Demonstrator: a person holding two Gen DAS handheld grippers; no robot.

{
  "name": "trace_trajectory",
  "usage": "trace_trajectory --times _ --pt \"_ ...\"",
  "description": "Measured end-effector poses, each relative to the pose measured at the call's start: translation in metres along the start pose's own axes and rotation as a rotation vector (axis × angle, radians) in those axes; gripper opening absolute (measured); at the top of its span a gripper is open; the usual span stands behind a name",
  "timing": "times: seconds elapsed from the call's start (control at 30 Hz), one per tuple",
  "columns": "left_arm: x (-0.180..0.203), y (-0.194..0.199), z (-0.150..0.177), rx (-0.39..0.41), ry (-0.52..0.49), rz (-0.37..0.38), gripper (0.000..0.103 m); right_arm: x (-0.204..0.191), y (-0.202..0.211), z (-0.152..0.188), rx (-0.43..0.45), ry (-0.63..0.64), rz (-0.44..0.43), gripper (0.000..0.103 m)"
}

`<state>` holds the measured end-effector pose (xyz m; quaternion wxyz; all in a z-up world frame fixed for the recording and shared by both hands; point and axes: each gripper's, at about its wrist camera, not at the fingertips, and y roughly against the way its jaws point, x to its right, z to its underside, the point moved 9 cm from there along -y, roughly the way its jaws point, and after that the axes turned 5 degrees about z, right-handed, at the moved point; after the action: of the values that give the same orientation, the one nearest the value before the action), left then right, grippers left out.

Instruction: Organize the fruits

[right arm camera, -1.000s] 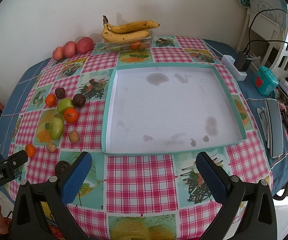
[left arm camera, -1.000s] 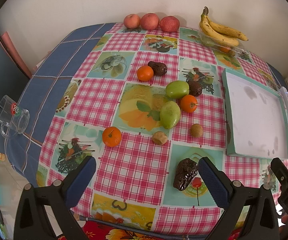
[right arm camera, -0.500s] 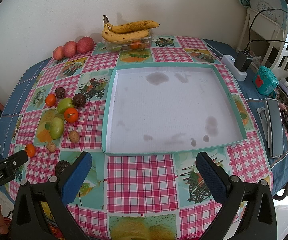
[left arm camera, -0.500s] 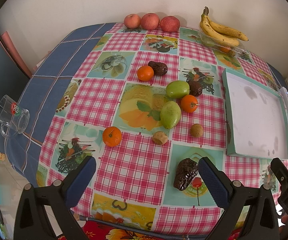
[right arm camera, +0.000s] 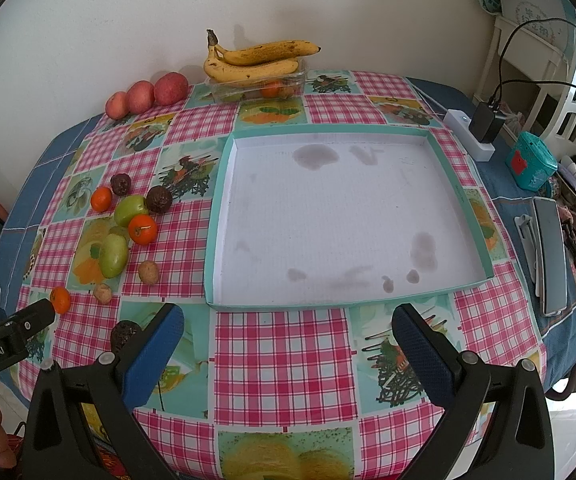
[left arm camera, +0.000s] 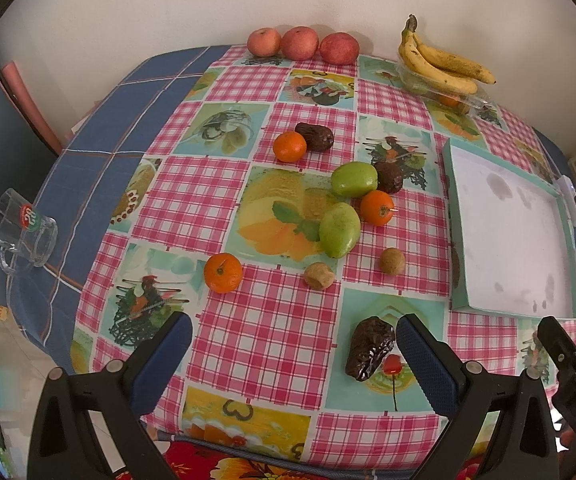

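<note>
The task stands at its opening step: no fruit has been collected, and the teal-rimmed tray point(right arm camera: 463, 204) lies bare in the centre of the right wrist view. The loose fruit sits on the checked surface point(left arm camera: 264, 344) in the middle of the left wrist view: two green fruits point(left arm camera: 339, 230), touching or nearly so, three oranges point(left arm camera: 222, 267), two small brown fruits point(left arm camera: 319, 276) and two dark round fruits, one of which point(left arm camera: 388, 177) sits against the upper green fruit. A wrinkled dark fruit point(left arm camera: 369, 347) lies at lower centre, just inside the right finger of the left hand-held gripper point(left arm camera: 293, 354). That gripper is spread wide and grips nothing. The right hand-held gripper point(right arm camera: 288, 346) is likewise spread wide and empty, hovering over the near edge of the surface in front of the tray. Three apples point(left arm camera: 298, 43) are lined up at the upper centre by the wall; bananas point(left arm camera: 443, 66) rest on a clear container at the upper right. Judged from this layout, the next move is a descent of the left hand-held gripper onto the wrinkled dark fruit, the nearest item. This calls for centring the fruit between the fingers, since it now lies off to the right side, then closing gently and carrying it right to the tray.
</note>
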<state>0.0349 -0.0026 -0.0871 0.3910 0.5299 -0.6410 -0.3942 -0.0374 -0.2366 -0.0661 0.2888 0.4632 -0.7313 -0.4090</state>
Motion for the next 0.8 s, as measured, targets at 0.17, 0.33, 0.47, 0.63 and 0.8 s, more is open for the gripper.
trace_trajectory --times 0.17,0.33,0.47,0.63,0.8 --pt "0.001 0.0 0.001 -0.002 0.001 0.01 0.103 -0.003 0.001 0.004 -0.001 0.004 -0.002 0.103" --pt "-0.004 -0.002 0.0 -0.005 0.008 0.022 0.103 -0.006 0.006 0.001 -0.002 0.01 -0.008 0.103" --pt "-0.012 0.0 -0.006 0.021 0.039 0.045 0.103 -0.016 0.008 0.002 0.0 0.036 -0.019 0.103" --pt "-0.032 0.005 -0.022 0.098 0.064 0.054 0.103 -0.034 -0.003 0.004 -0.051 0.062 -0.057 0.103" --pt "-0.071 -0.004 -0.033 0.101 0.095 -0.022 0.103 -0.067 -0.016 0.012 -0.145 0.085 -0.138 0.103"
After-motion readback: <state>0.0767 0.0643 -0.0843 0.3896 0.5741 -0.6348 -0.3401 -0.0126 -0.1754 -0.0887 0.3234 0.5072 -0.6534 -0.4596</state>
